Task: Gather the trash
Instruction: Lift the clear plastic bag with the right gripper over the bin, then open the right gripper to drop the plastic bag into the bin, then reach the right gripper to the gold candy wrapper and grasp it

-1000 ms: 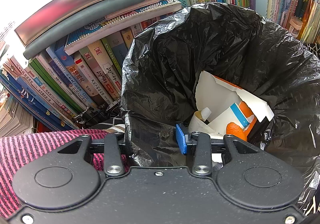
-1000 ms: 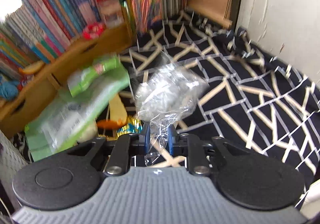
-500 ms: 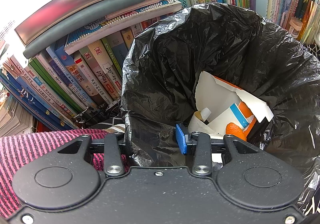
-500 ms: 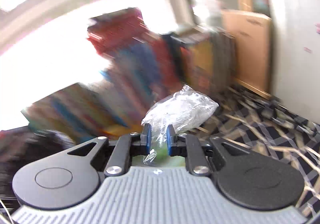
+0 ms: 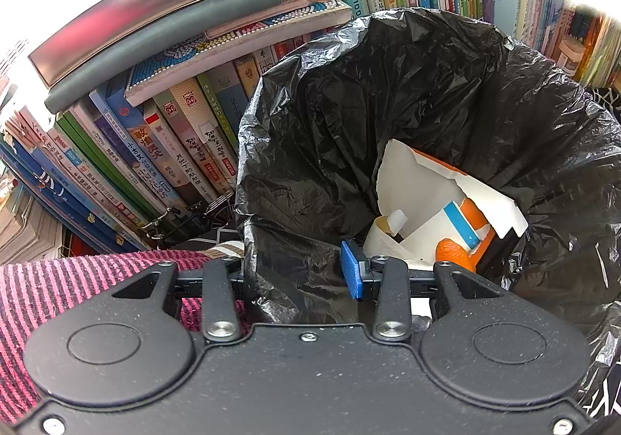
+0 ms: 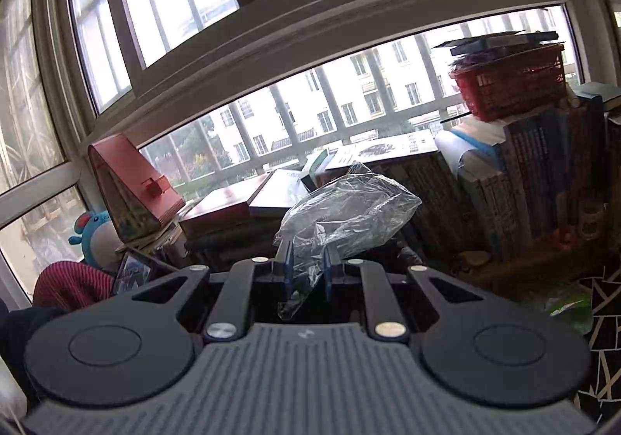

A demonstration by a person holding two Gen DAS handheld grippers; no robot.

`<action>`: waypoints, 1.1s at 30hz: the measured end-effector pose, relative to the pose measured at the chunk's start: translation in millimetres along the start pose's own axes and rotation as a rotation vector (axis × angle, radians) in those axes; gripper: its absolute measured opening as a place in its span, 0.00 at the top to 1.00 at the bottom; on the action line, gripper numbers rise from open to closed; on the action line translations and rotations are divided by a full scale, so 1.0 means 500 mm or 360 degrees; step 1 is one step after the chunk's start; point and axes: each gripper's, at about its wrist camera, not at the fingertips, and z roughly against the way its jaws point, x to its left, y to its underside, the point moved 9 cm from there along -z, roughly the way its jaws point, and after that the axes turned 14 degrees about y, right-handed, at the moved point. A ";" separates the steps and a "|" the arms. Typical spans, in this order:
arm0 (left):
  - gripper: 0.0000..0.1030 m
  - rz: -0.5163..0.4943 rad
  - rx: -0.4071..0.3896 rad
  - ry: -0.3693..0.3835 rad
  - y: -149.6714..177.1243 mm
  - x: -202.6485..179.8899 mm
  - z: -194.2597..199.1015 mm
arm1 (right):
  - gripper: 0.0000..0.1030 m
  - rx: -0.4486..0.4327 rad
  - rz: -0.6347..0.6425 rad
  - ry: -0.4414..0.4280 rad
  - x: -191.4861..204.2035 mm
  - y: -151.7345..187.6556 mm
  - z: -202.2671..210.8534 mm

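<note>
Lifted off the patterned floor since a second ago, the crumpled clear wrapper (image 6: 345, 213) now hangs in the air in front of the window, pinched between the closed jaws of the right gripper (image 6: 306, 272). It is not yet over the black trash bag (image 5: 407, 105), whose near rim the left gripper (image 5: 295, 272) clamps and holds open. Inside the bag already lie a torn white carton (image 5: 427, 186) and an orange packet (image 5: 456, 254) (so some trash is collected). Dropping the wrapper in is what looks left; a green packet (image 6: 570, 307) lies on the floor at the right edge.
</note>
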 end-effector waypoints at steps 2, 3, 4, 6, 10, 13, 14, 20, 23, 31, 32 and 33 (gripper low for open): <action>0.64 0.0000 -0.0001 0.0002 0.000 -0.001 0.002 | 0.80 0.0100 0.0035 0.0002 0.019 0.033 -0.025; 0.64 0.0000 -0.0001 0.0002 0.000 -0.001 0.002 | 0.79 0.0140 0.0044 0.0000 0.024 0.045 -0.038; 0.64 0.0001 -0.0001 0.0003 0.000 -0.002 0.002 | 0.79 0.0170 0.0055 0.0003 0.031 0.058 -0.042; 0.64 0.0003 -0.0001 0.0003 0.000 -0.001 0.002 | 0.72 0.0224 0.0081 0.0010 0.039 0.079 -0.054; 0.64 0.0004 0.0000 0.0003 0.000 -0.002 0.001 | 0.52 0.0269 0.0105 0.0018 0.043 0.099 -0.064; 0.64 0.0004 -0.0001 0.0002 -0.001 -0.003 0.001 | 0.44 0.0260 0.0088 0.0014 0.040 0.094 -0.063; 0.64 0.0004 -0.0001 0.0003 -0.001 -0.002 0.002 | 0.43 0.0253 0.0083 0.0022 0.037 0.092 -0.062; 0.64 0.0004 -0.0001 0.0003 0.000 -0.001 0.002 | 0.38 0.0197 0.0020 0.0107 0.004 0.074 -0.055; 0.64 0.0004 -0.0001 0.0004 -0.001 -0.002 0.002 | 0.36 0.0157 -0.0027 0.0180 -0.024 0.064 -0.051; 0.64 0.0004 -0.0001 0.0004 0.000 -0.002 0.002 | 0.22 0.0055 -0.0179 0.0479 -0.135 0.046 -0.032; 0.64 0.0004 0.0000 0.0004 0.000 -0.002 0.001 | 0.19 0.0049 -0.0192 0.0517 -0.149 0.046 -0.030; 0.64 0.0004 -0.0001 0.0003 0.000 -0.001 0.002 | 0.18 0.0047 -0.0198 0.0554 -0.161 0.048 -0.029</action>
